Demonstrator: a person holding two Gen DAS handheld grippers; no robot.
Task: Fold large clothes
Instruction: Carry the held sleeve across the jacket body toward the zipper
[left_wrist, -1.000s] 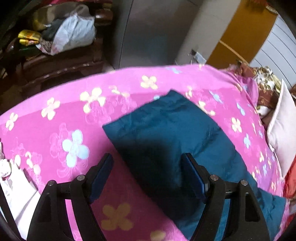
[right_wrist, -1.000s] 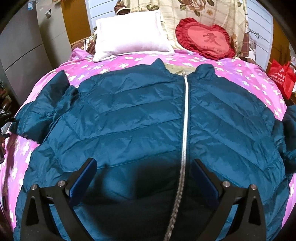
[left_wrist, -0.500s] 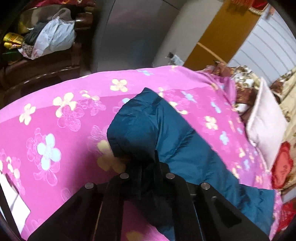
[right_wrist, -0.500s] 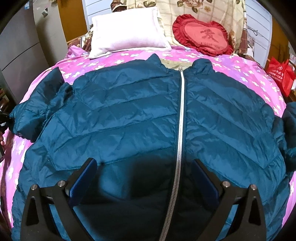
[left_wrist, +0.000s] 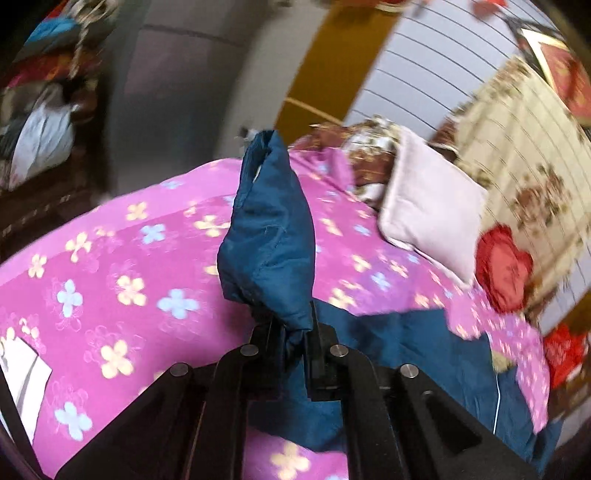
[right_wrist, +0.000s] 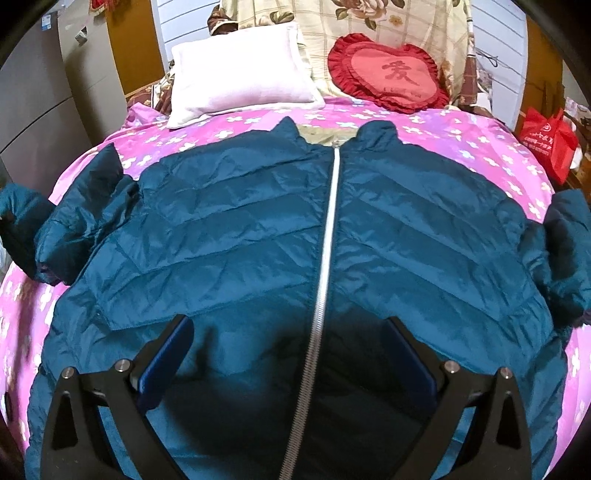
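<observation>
The left tool (left_wrist: 295, 354) is clamped on the cuff of the teal jacket's sleeve (left_wrist: 269, 240), which stands raised above the pink floral bed cover (left_wrist: 110, 266). The right tool (right_wrist: 291, 350) hangs with jaws wide over the jacket (right_wrist: 240, 240), which lies flat, zipper (right_wrist: 325, 258) closed. Beyond lie a white pillow (right_wrist: 240, 74) and a red heart cushion (right_wrist: 388, 74).

One teal jacket (right_wrist: 240, 236) lying on bed, showing one silver zipper (right_wrist: 325, 251) and two sleeves: one (left_wrist: 269, 236) rising in left view, other (right_wrist: 565, 251) lying at right edge. One pink floral bedspread (left_wrist: 122, 258) covering bed. Two cushions sitting at head: one pale pillow (right_wrist: 240, 74), one red heart cushion (right_wrist: 388, 74). One red bag (right_wrist: 546, 140) standing beside bed. Two grippers working: left gripper (left_wrist: 293, 343), right gripper (right_wrist: 291, 354).
</observation>
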